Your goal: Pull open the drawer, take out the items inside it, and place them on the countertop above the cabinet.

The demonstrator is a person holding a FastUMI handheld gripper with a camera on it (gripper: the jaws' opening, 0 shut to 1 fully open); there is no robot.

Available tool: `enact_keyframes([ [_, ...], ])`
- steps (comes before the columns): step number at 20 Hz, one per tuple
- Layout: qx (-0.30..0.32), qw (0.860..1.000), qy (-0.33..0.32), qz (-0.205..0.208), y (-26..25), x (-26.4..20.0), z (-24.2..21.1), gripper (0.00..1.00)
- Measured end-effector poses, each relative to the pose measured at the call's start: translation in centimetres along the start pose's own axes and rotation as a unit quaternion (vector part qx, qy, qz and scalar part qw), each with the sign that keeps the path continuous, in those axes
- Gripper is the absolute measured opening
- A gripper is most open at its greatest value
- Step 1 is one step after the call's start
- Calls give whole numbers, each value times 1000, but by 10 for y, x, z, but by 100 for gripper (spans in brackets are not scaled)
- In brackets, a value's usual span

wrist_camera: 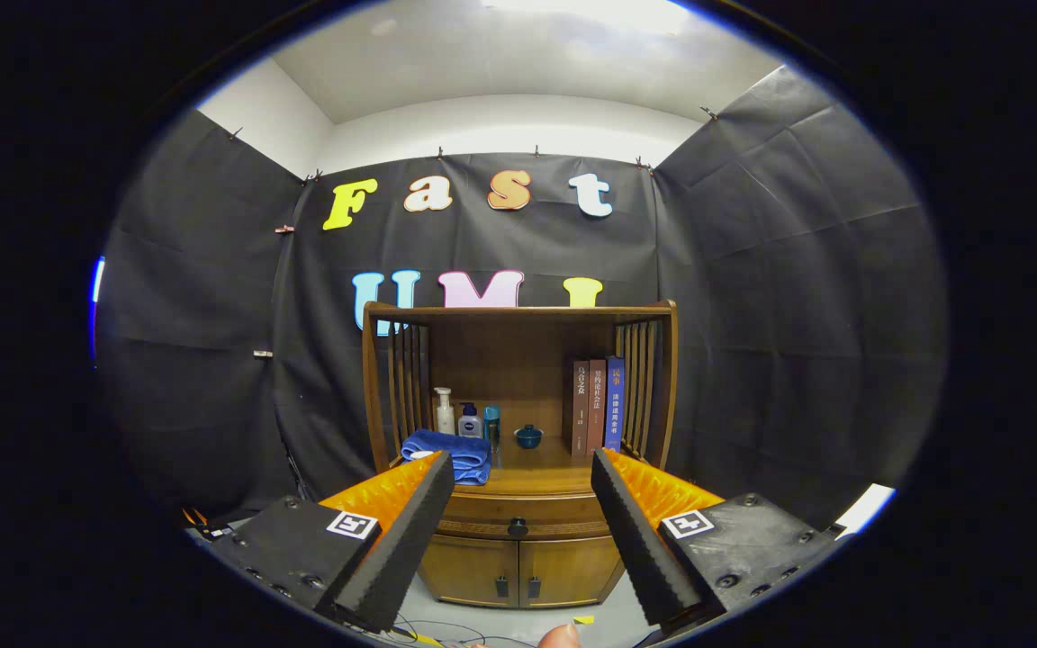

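A wooden cabinet [518,540] stands ahead against the booth wall. Its drawer [518,517] sits shut below the countertop [532,481], with a dark round knob [517,526] at its middle. My gripper [523,468] hangs open some way in front of the cabinet, and the drawer front and knob show in the gap between the fingers. Nothing is held. Whatever lies inside the drawer is hidden.
On the countertop lie a folded blue towel [446,454], three bottles [467,419], a small teal bowl [528,436] and three upright books [597,405]. A slatted wooden shelf frame [518,315] roofs it. Two small doors [518,571] sit below the drawer. Cables [433,630] trail on the floor.
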State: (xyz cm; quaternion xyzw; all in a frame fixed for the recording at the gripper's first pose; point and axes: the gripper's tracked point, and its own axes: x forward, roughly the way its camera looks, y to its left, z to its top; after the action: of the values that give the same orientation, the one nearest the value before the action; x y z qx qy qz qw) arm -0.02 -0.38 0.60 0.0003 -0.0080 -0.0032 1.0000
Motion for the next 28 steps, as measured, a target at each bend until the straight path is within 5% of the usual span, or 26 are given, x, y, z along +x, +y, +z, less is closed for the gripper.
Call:
enact_keyframes([
  [20,0,1000,-2,8,4,-1,-4,99],
  [28,17,1000,-8,21,8,39,-39,99],
])
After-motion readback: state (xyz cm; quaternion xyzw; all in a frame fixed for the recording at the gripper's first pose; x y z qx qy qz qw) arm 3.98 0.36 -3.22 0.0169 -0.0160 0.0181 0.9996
